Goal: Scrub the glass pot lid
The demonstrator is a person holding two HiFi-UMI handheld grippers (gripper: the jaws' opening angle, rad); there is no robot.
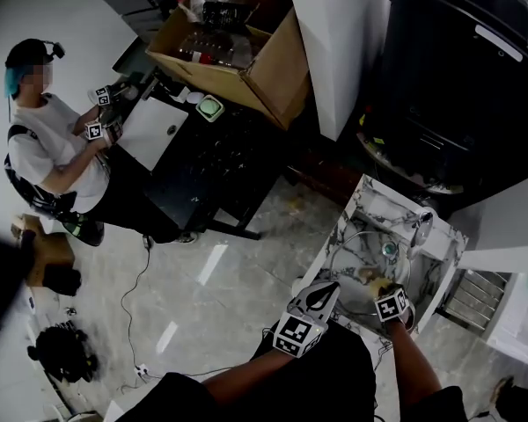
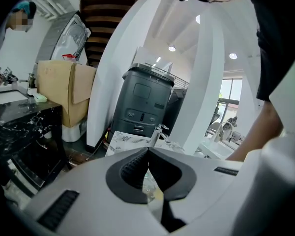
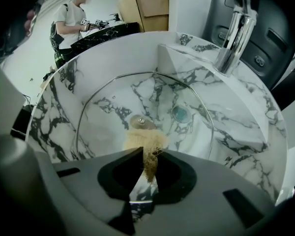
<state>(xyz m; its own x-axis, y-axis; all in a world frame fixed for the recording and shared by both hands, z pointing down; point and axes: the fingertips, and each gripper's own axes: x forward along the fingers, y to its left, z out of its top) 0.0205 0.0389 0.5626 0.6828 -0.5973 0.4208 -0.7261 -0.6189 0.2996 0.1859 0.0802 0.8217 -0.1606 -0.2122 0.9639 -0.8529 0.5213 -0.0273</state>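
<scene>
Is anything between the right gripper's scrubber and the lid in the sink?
Nothing visible. The right gripper holds the scrubber just in front of the lid and its knob, with no object between them. The faucet stands clear at the sink's far rim.

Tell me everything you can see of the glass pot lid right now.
The glass pot lid is round clear glass with a thin metal rim and a metal disc with a screw at its centre. It lies in the marble sink, veining showing through. The right hand-held gripper presses a tan fibrous scrubber beside the disc; the left hand-held gripper seems to pinch its rim.
</scene>
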